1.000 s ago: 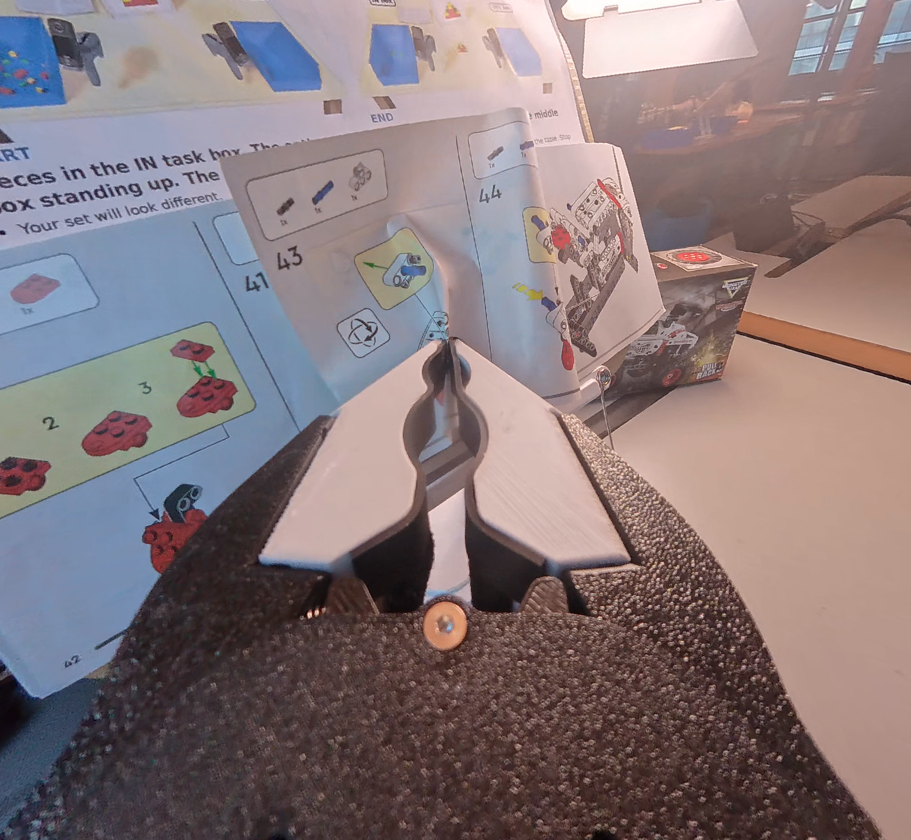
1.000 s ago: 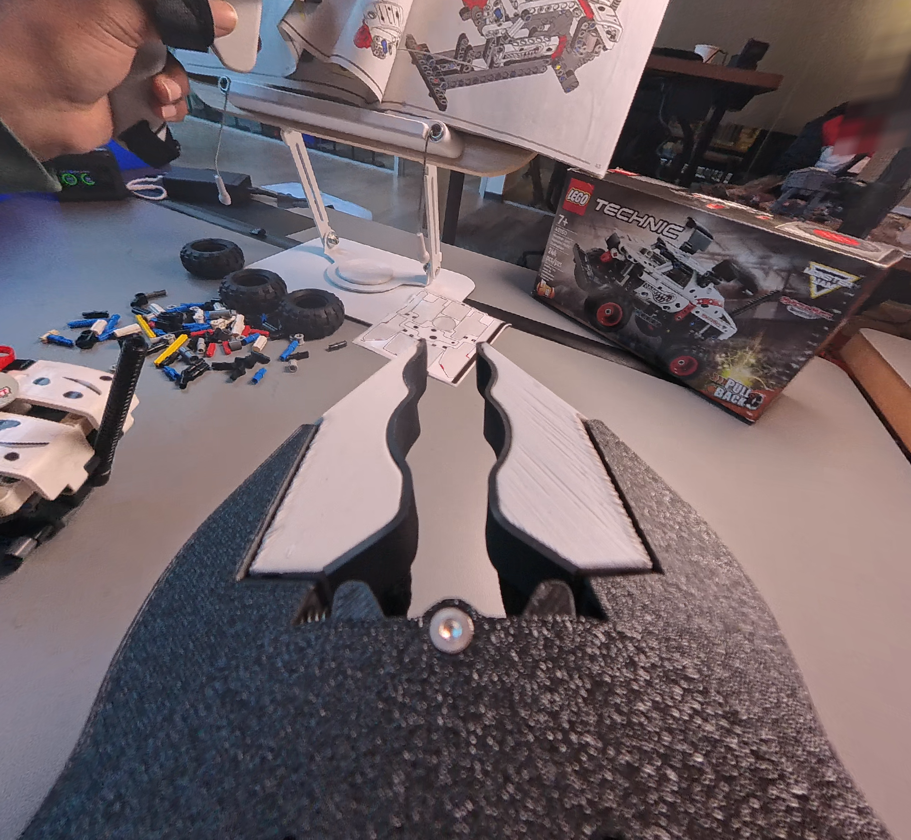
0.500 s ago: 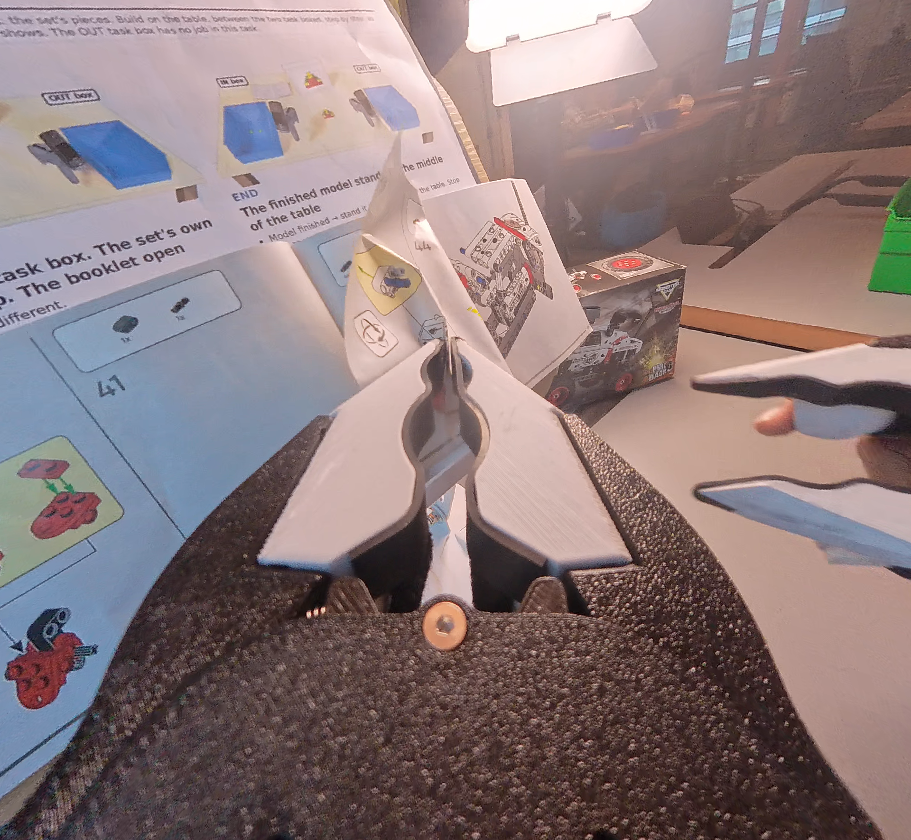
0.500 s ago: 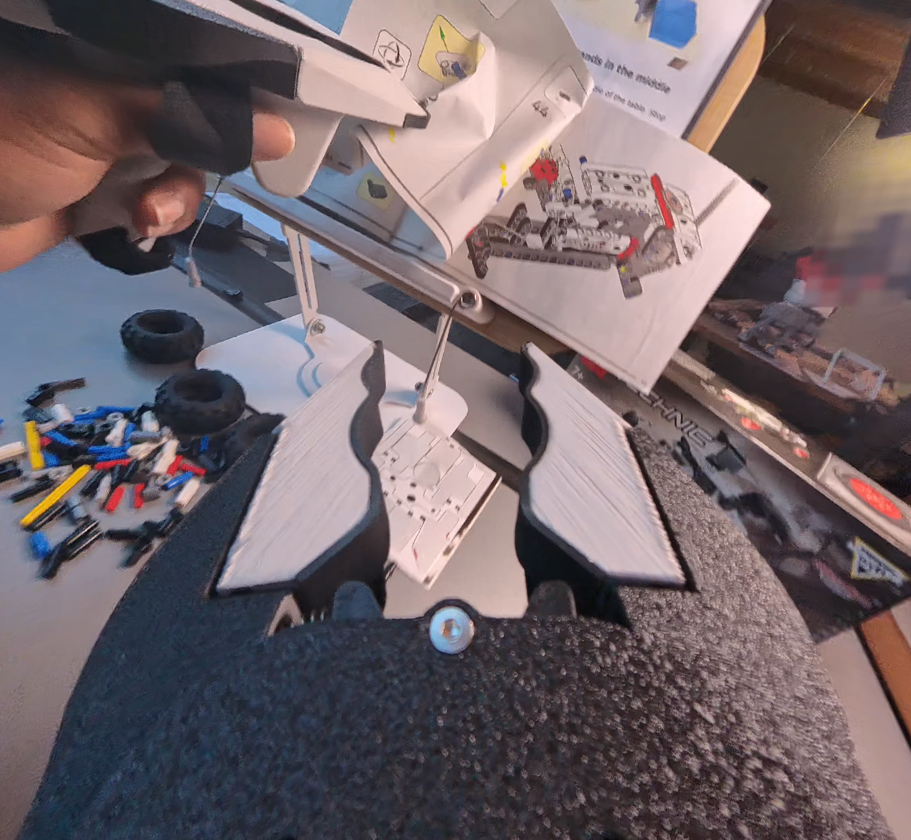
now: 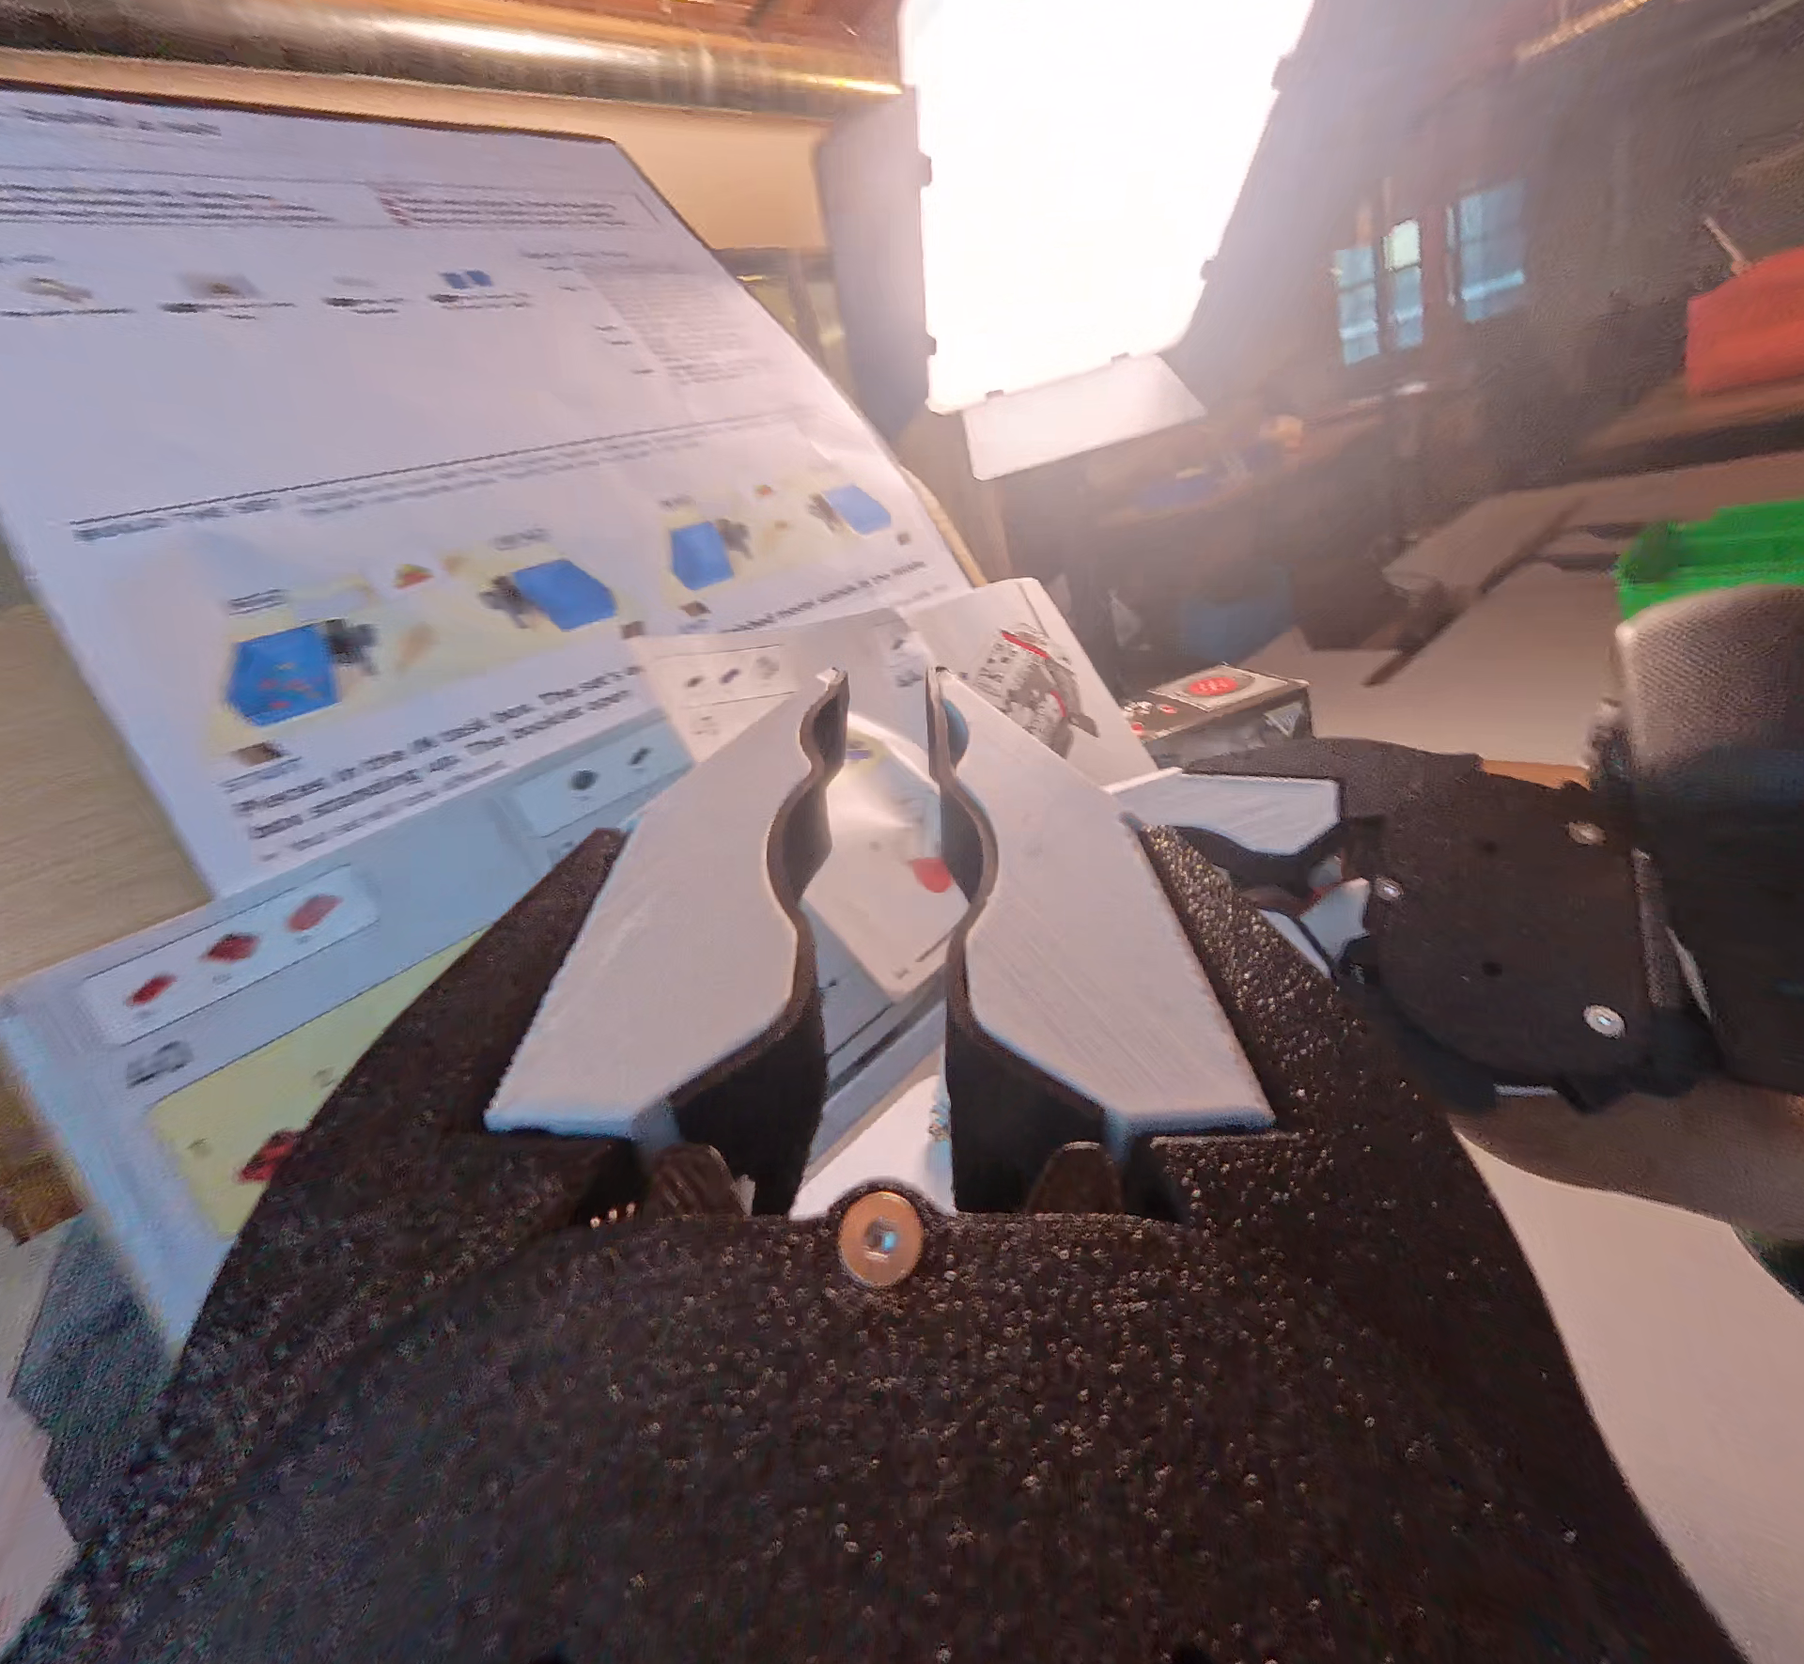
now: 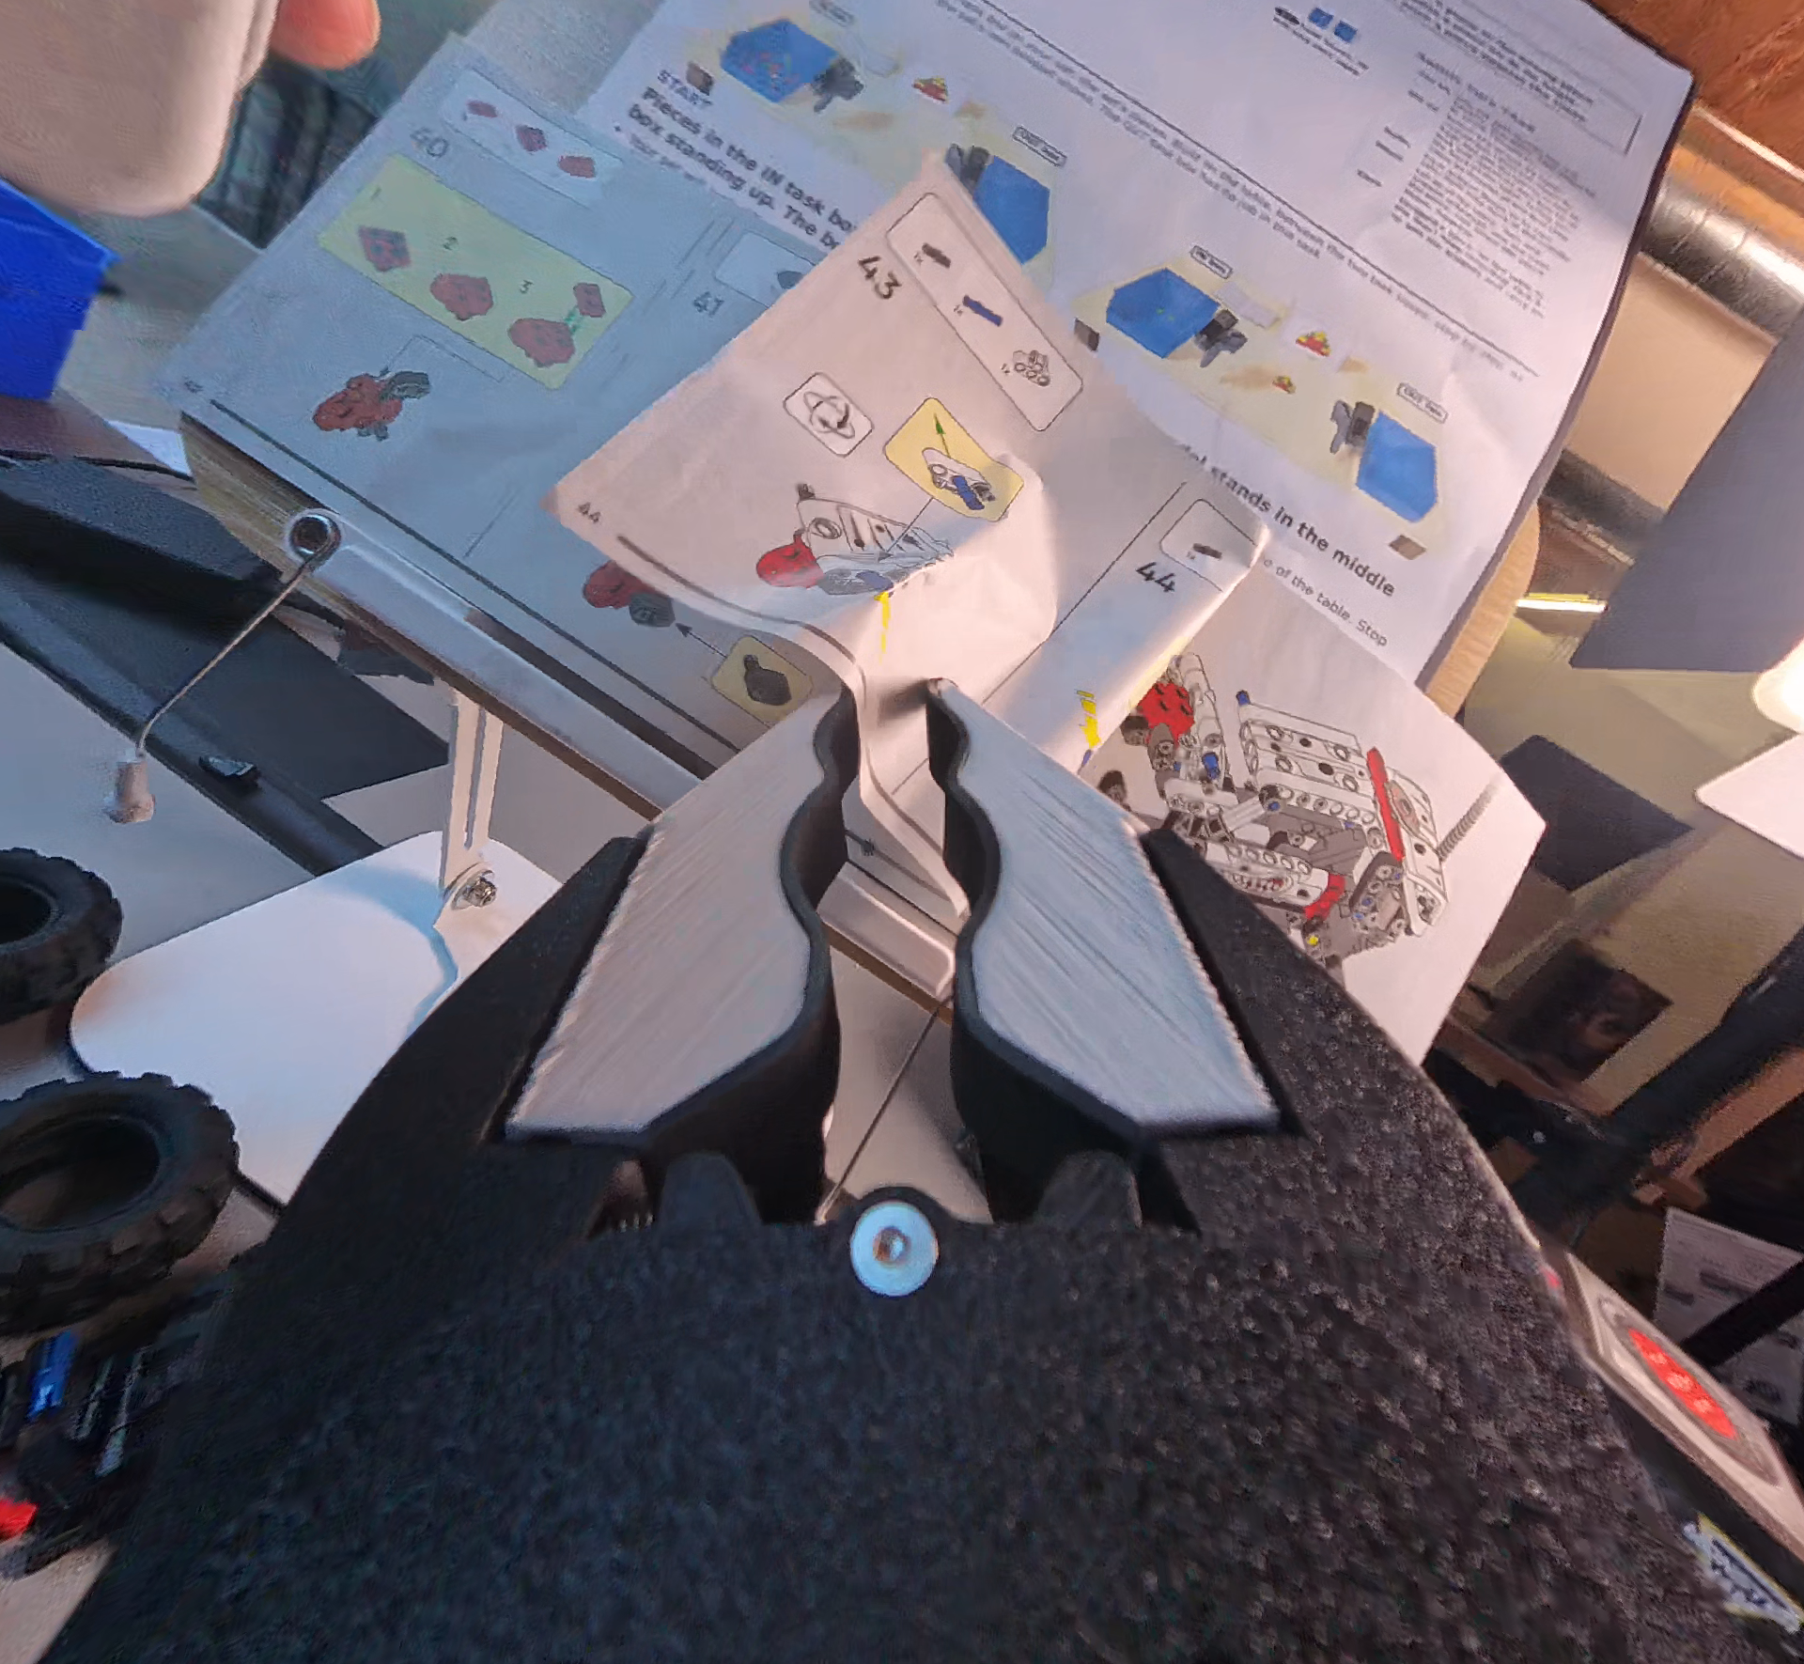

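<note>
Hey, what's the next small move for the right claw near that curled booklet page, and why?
Probably close the right claw on the curled page: its lower edge sits between the open jaws, and the left claw is open, holding nothing.

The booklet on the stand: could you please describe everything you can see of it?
The booklet is a thin paper build manual, open and leaning on a metal stand, over a larger printed sheet. Its pages show drawn parts and steps. One creased page curls up; the right tool, slightly open, straddles its lower edge. Contact is unclear.
</note>
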